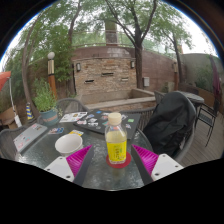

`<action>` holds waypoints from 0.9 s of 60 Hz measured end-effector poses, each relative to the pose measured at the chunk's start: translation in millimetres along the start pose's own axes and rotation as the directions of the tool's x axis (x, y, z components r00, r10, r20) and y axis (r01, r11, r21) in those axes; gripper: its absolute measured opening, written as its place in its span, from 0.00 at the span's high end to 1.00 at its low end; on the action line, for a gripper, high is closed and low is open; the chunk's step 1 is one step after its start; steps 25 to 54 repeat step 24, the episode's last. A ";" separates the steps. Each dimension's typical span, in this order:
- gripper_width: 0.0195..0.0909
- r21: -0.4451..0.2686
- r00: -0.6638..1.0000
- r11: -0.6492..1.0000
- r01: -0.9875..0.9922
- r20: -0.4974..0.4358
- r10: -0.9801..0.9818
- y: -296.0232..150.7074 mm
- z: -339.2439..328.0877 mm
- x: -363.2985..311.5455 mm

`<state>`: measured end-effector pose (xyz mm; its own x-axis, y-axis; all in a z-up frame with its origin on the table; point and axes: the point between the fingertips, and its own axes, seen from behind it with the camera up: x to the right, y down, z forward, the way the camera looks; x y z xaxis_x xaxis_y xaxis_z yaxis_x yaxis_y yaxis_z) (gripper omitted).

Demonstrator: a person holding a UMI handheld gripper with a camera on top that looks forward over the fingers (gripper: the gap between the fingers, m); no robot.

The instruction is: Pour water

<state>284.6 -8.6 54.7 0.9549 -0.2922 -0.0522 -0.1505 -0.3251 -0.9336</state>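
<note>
**Bottle stands between spread fingers, not gripped**

Outdoor patio: stone fireplace wall (105,72) fills the background w/ trees above it.

Next biggest, the glass-top table (95,165), round by the look of it, carrying everything up close. A dark jacket or bag (168,122) is slung over a chair at the table's right edge. Metal chairs ring the far side.

On the table's far-left part: magazines or papers (72,118) lie flat, w/ small dark items just beside them, too small to name. A grey flat thing (30,136) sits at the left edge.

A white bowl (68,143) sits left of centre, near the left finger, apart from the bottle.

And the key item: bottle (116,142), clear plastic, yellowish liquid inside, white cap on, upright on the glass near the table's near edge.

Gripper (113,159) is released: fingers wide apart, magenta pads (78,156) facing in, bottle standing btwn them w/ a clear gap each side. No contact; the bottle rests on the table by itself.
</note>
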 end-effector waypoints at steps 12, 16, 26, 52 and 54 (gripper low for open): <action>0.10 -0.046 1.000 0.999 0.003 -0.010 -0.003 6.2 -129.1 -28.8; 0.10 -0.058 1.000 0.998 -0.024 -0.012 0.023 8.2 -172.3 -47.9; 0.10 -0.085 0.995 0.992 -0.096 0.001 0.097 12.8 -257.8 -89.0; 0.10 -0.085 0.995 0.992 -0.096 0.001 0.097 12.8 -257.8 -89.0; 0.10 -0.085 0.995 0.992 -0.096 0.001 0.097 12.8 -257.8 -89.0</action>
